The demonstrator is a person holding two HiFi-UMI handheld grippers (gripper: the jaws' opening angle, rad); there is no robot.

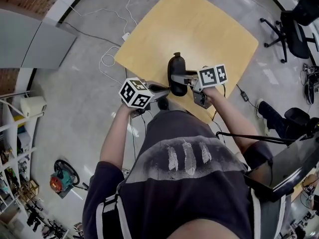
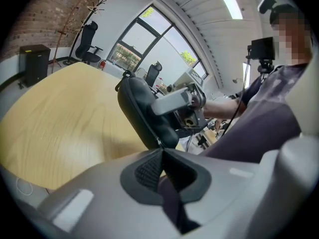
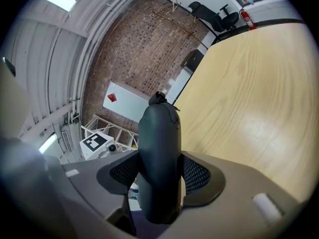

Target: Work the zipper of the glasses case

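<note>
Left gripper [image 2: 160, 151]: jaws together. The tips sit on a small metal bit on the case edge that reads as the zipper pull [image 2: 159, 142], and it looks nipped at the very tip only. Right gripper [image 3: 159, 169]: jaws wide, clamped across the two faces of the dark glasses case [image 3: 159, 133], mesh pads on both sides. The case stands roughly upright between the two grippers, held up over the near edge of the bench [image 3: 249, 93]. There's a small loop [image 3: 158, 97] at its top end.

Risks:
- Pull slips out of the left gripper. The bite is shallow, and a tug off the zipper line would pop it.
- Case twists or slides in the right gripper. The shell is smooth and rounded, and it's clamped at one band only, so a hard pull levers it round.
- Slider binds on the curved end of the case if the pull direction doesn't follow the bend.
- The right gripper finger lying across the case may sit in the slider's path; can't confirm.

Hard to make out:
- Zipper open or closed, and how far along the slider is: not readable in any view.
- The head view shows the case as a dark blob. The left gripper tip merges with it, and the person's torso cuts off the near bench edge.
- Lower end of the case is hidden behind the right gripper body.
- Whether the case touches the bench: can't tell.
</note>
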